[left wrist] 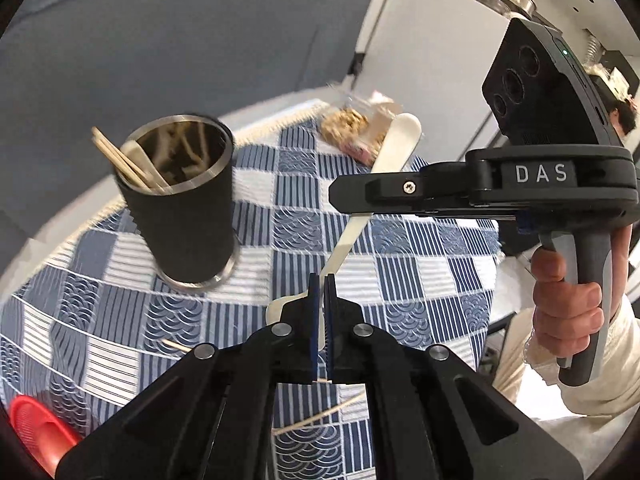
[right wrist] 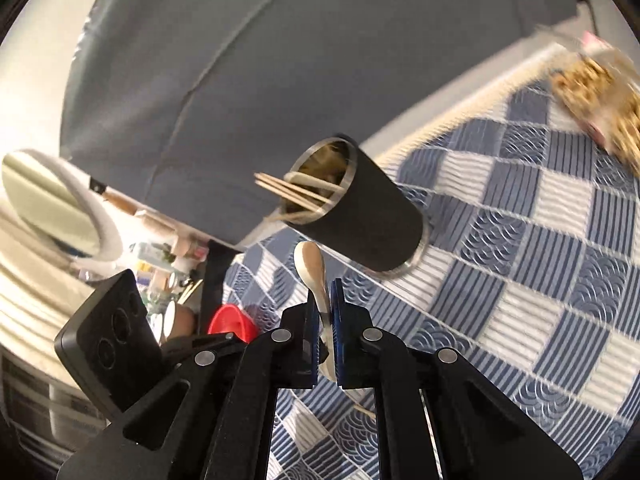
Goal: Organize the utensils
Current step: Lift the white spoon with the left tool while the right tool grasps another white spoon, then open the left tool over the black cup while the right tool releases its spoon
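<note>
A black cup (left wrist: 188,216) with a steel rim stands on the checked cloth and holds wooden sticks and cream utensils. My left gripper (left wrist: 320,284) is shut. A pale strip shows between its pads, and a rounded cream spoon end (left wrist: 276,308) pokes out beside its left finger. My right gripper (right wrist: 325,292) is shut on a second cream spoon (right wrist: 309,258), bowl end up, just short of the cup (right wrist: 360,224). In the left wrist view that second spoon (left wrist: 400,136) crosses the right gripper (left wrist: 334,196), and its lower end is hidden behind my left fingertips.
Thin wooden sticks (left wrist: 320,416) lie on the blue-and-white cloth (left wrist: 420,264). A snack bag (left wrist: 352,128) sits at the table's far edge and a red object (left wrist: 36,428) at the near left. A hand (left wrist: 568,304) grips the right gripper's handle. A round mirror (right wrist: 52,208) stands off the table.
</note>
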Available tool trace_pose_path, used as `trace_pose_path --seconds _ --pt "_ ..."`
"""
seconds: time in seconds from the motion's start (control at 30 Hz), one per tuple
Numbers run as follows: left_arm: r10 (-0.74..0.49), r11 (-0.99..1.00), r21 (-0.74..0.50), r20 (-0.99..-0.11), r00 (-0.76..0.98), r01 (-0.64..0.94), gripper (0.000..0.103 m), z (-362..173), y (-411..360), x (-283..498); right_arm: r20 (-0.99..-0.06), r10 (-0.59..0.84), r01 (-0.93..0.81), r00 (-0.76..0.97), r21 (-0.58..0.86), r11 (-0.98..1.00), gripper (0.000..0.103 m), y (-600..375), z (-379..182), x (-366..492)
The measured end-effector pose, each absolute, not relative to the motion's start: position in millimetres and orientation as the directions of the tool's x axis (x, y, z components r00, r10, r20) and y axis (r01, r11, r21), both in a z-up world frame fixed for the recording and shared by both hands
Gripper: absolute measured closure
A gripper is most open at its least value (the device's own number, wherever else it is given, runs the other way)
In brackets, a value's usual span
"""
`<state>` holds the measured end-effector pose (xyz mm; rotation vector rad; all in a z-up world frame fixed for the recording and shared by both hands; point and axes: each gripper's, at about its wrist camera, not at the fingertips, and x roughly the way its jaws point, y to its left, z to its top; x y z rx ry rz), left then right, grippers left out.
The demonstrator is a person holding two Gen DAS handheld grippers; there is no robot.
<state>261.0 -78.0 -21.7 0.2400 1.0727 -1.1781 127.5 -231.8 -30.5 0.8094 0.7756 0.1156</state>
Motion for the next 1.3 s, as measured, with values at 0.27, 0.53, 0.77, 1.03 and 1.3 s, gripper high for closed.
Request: trace_pose_path --seconds 0.27,0.53,0.77,1.03,1.3 --pt "-0.641 0.51 -0.338 -0.762 0.088 0.791 0.089 9 -82 301 -0.534 0.405 0.1 0.742 0.686 0.72 0.096 -245 11 160" --pt "-0.634 0.551 -0.298 -0.757 0.159 0.779 0.074 27 -113 335 -0.449 0.392 0.026 0.803 0.683 0.73 0.096 -282 38 188" --pt "-0.569 0.604 -0.242 -0.798 0.198 0.759 0.066 9 -135 367 -0.501 0.342 0.007 0.795 0.571 0.821 0.092 -277 34 227" --pt "-0.548 0.659 -0.254 -0.807 0.221 0.707 0.027 -14 -97 365 -0.574 0.31 0.014 0.758 0.49 0.872 0.025 -263 21 243" --pt "-0.478 0.76 -0.235 -0.833 0.277 0.606 0.005 -34 -56 368 -0.639 0.199 0.079 0.743 0.379 0.922 0.016 -264 5 218"
